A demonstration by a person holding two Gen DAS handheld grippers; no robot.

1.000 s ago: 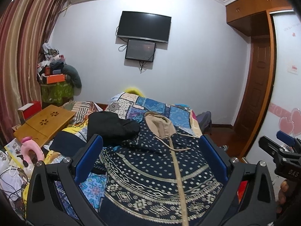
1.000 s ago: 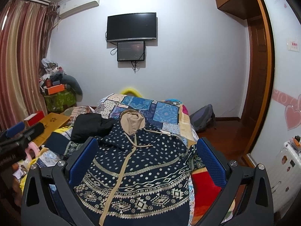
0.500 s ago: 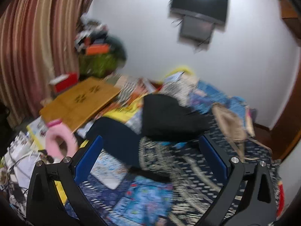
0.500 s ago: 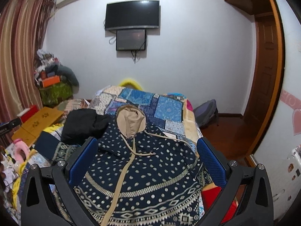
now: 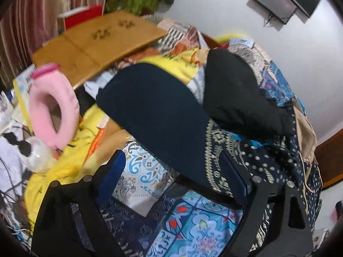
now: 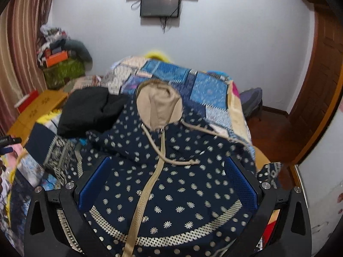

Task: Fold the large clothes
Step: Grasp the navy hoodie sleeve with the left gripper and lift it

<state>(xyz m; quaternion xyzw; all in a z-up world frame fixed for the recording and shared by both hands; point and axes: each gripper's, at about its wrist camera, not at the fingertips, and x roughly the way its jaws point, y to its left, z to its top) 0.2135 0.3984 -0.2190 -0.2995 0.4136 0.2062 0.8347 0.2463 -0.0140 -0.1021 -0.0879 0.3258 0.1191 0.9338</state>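
Note:
A navy patterned hooded jacket [image 6: 171, 167] with a beige hood [image 6: 159, 105] and beige zip lies face up on the bed. Its left sleeve [image 5: 163, 120] stretches out to the left over the bedding. My left gripper [image 5: 171, 171] is open, tilted, and hovers just above that sleeve near its patterned band. My right gripper [image 6: 167, 180] is open above the jacket's chest, with nothing between its fingers. A black garment [image 6: 90, 109] lies by the jacket's left shoulder; it also shows in the left wrist view [image 5: 240, 92].
A patchwork quilt [image 6: 205, 90] covers the bed. A wooden lap table [image 5: 96, 40], a pink neck pillow [image 5: 55, 109] and yellow cloth [image 5: 64, 165] crowd the left side. A backpack [image 6: 250, 100] sits on the floor at right, near a wooden door [image 6: 317, 81].
My left gripper has swung left and dipped down towards the jacket's left sleeve. My right gripper has moved forward and lower over the jacket's chest. Both stay open.

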